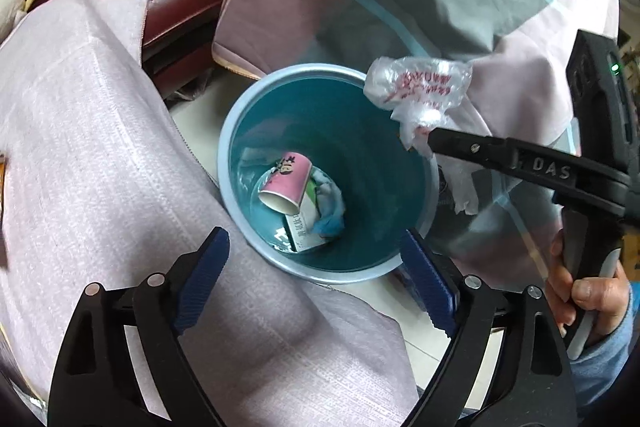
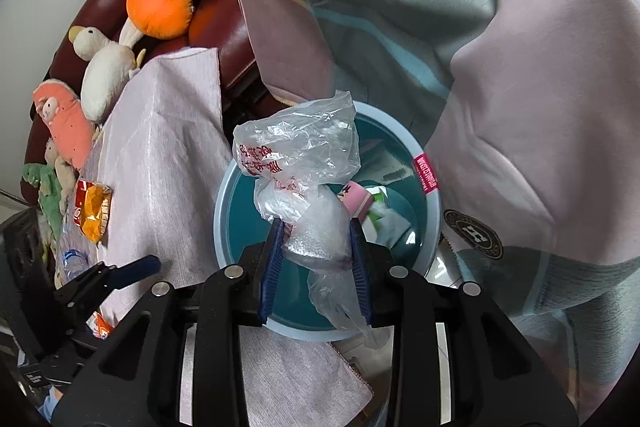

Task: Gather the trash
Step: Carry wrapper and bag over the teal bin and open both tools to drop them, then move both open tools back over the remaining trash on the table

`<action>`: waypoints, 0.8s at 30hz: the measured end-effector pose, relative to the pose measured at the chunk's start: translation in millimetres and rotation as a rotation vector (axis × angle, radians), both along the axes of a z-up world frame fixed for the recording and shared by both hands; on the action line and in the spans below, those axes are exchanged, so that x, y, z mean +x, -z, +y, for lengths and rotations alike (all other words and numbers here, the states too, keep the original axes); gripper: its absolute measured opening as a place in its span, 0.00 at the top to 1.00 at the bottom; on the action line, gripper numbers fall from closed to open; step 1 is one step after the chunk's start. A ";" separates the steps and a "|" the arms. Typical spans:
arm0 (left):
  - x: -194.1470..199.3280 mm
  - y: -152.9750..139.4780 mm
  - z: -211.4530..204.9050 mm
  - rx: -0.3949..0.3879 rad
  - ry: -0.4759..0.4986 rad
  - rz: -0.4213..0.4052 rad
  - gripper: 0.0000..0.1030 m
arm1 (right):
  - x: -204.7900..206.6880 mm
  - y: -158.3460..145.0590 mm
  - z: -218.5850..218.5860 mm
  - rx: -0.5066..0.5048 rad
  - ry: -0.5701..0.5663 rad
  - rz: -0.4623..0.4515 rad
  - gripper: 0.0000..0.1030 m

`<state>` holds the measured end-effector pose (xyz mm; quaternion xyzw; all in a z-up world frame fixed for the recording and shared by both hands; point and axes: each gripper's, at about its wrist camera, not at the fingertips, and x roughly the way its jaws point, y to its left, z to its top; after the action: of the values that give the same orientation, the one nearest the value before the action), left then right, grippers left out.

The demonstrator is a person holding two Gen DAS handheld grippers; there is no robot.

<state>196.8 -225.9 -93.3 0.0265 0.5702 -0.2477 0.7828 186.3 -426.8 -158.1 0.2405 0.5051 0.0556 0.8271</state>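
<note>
The right gripper (image 2: pixel 316 247) has its jaws clenched on a clear plastic bag (image 2: pixel 298 151) with unreadable red print, above the blue bin (image 1: pixel 240 131). "DAS" marks its finger. The left gripper (image 1: pixel 316 263) hangs released over the bin holding a pink cup (image 1: pixel 286 183).

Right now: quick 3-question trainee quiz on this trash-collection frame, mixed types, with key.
1. True or false: the left gripper holds nothing.
2. What is the right gripper clamping? A) paper cup B) clear plastic bag C) snack wrapper
3. Name one item already lying in the teal bin.

Key: 1 true. 2 B, the clear plastic bag, held above the bin. 3 the pink paper cup.
</note>
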 end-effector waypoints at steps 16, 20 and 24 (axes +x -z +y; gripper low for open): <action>-5.1 -13.9 37.1 -0.051 -0.073 -0.010 0.13 | 1.4 -3.3 28.2 -0.037 -0.022 0.028 0.36; -9.9 -20.2 50.4 -0.061 -0.091 -0.020 0.13 | 0.8 -7.8 39.9 -0.045 -0.033 0.035 0.29; -16.5 -25.9 67.1 -0.063 -0.113 -0.035 0.13 | -2.1 -13.6 54.9 -0.052 -0.053 0.038 0.28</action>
<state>180.3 -158.8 -67.4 -0.0258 0.5489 -0.2205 0.8059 184.2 -371.9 -144.5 0.2066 0.5280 0.0597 0.8216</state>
